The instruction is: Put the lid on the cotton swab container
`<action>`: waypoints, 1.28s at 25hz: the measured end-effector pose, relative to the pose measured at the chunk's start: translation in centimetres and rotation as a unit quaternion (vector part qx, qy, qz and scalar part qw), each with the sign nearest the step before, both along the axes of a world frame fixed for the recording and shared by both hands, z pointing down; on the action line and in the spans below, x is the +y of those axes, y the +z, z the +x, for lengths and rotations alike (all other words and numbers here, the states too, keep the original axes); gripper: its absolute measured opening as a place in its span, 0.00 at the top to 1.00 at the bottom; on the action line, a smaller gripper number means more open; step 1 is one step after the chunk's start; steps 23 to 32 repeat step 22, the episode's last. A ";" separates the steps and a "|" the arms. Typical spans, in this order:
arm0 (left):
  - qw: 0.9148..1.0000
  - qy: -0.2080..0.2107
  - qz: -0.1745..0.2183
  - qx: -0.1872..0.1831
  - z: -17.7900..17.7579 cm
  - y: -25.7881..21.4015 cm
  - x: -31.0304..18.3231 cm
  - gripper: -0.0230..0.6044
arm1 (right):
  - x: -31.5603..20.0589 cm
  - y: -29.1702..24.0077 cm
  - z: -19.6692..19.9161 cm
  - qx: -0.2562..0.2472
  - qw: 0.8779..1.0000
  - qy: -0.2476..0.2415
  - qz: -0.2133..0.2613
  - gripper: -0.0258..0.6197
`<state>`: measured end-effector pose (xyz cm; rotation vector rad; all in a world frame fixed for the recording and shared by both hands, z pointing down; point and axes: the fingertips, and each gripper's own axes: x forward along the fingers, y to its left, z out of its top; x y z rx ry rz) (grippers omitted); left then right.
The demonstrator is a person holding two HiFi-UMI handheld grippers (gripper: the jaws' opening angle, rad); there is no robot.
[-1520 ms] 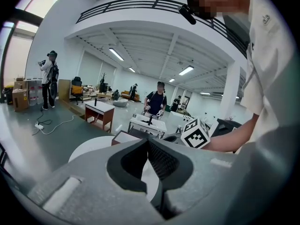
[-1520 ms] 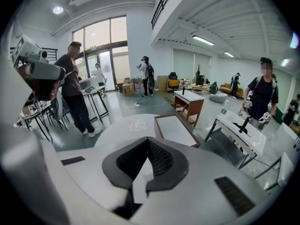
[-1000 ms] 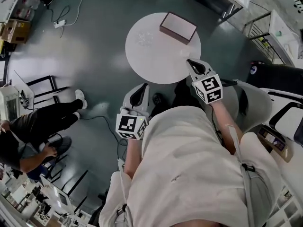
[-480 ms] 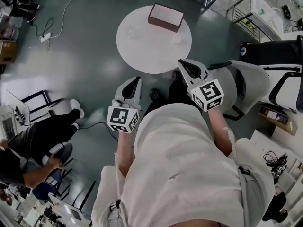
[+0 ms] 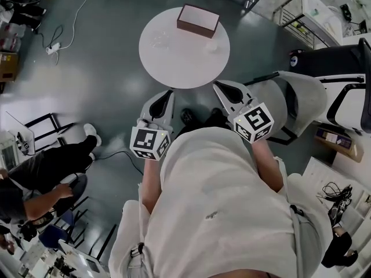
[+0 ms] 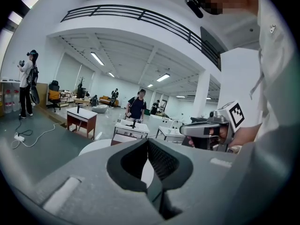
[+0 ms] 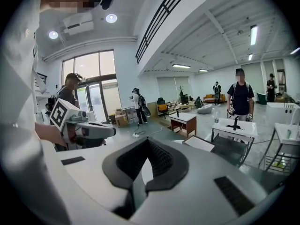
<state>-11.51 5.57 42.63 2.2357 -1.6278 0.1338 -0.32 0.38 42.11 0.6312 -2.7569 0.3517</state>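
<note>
The table (image 5: 184,65) stood at 12 o'clock, a box (image 5: 198,20) on its far edge at 1 o'clock. Short of its near rim hung the left gripper (image 5: 167,96) at 7 o'clock and the right gripper (image 5: 219,88) at 5 o'clock.

an open lab hall: scattered work tables (image 6: 82,116), a mezzanine railing (image 6: 140,16), other people (image 6: 136,108).

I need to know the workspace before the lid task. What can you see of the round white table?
The round white table has a smooth, matte-looking top, seen from above; its base is hidden. It stands on the grey-green floor. A flat brown box lies near its far edge. Two small pale items rest on the top, too small to identify.
</note>
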 end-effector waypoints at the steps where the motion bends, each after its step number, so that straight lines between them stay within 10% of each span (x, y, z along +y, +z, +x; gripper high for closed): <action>1: 1.000 0.001 0.000 0.000 0.3 0.0 0.0 0.95 | 0.0 -0.1 0.1 -0.002 1.000 0.000 0.000 0.95; 32: 1.000 0.001 0.003 -0.005 2.6 0.1 1.6 0.95 | 1.9 0.4 1.1 -0.002 1.000 -0.009 0.005 0.95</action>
